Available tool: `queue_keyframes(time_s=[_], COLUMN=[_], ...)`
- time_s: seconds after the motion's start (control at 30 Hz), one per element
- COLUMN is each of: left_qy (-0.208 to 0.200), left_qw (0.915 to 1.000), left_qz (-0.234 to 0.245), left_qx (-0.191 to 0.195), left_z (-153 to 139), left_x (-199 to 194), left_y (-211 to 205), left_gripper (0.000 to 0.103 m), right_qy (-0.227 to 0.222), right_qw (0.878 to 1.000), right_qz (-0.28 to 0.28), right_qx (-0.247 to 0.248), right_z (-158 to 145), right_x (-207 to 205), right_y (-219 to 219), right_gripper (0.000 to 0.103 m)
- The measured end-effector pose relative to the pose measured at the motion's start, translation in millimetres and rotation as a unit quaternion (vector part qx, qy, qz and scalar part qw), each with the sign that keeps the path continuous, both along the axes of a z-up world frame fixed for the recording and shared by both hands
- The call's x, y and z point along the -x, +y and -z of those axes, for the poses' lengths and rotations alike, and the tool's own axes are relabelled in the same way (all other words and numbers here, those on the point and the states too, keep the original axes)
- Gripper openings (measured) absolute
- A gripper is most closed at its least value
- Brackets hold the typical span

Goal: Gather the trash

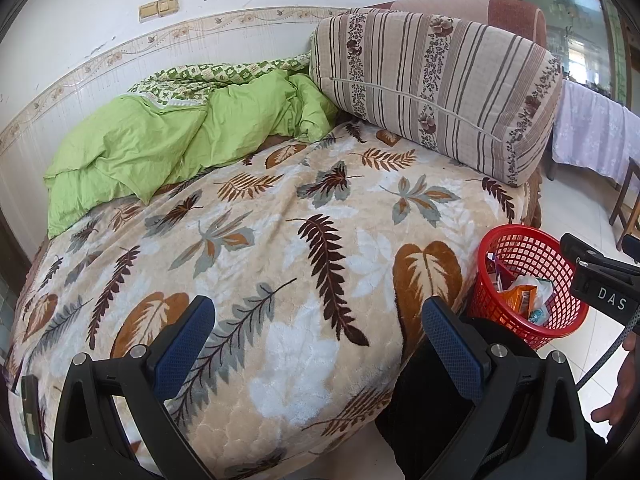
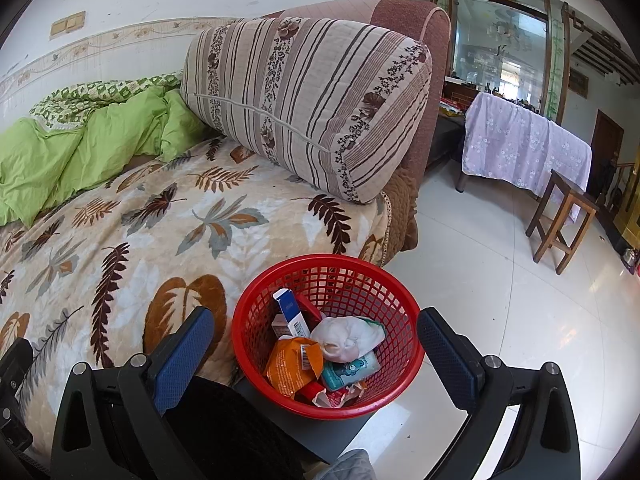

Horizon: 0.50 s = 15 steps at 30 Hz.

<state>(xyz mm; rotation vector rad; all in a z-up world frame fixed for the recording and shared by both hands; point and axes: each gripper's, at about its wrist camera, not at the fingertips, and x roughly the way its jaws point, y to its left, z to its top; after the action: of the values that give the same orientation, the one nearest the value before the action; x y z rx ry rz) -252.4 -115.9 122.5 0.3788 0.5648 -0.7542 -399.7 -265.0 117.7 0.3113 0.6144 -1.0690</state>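
Observation:
A red mesh basket (image 2: 280, 280) stands beside the bed and holds trash: an orange wrapper (image 2: 292, 366), a white crumpled wad (image 2: 346, 338), a blue-and-white box (image 2: 290, 312) and a teal packet (image 2: 350, 370). The basket also shows at the right in the left wrist view (image 1: 532, 256). My right gripper (image 2: 316, 348) is open and empty, just above and in front of the basket. My left gripper (image 1: 316, 340) is open and empty over the leaf-patterned blanket (image 1: 280, 240). Part of the right gripper's body (image 1: 600, 280) shows in the left wrist view.
A green quilt (image 1: 160, 140) lies bunched at the back of the bed. A striped cushion (image 2: 304, 100) leans on the headboard. A wooden stool (image 2: 560, 216) and a cloth-covered table (image 2: 520, 144) stand on the white tiled floor.

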Motion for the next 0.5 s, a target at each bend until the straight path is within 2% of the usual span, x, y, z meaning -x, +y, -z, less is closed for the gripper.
queue_keyframes(time_s=[0.5], left_qy=[0.002], left_qw=[1.0], left_qz=[0.001], left_qx=[0.002], left_z=[0.6], left_x=[1.6], left_y=[-0.7], left_gripper=[0.103], right_qy=[0.0], right_qw=[1.0], right_qz=[-0.002], right_qx=[-0.001], right_z=[1.4], right_x=[-0.5], right_y=[0.1], right_gripper=[0.102])
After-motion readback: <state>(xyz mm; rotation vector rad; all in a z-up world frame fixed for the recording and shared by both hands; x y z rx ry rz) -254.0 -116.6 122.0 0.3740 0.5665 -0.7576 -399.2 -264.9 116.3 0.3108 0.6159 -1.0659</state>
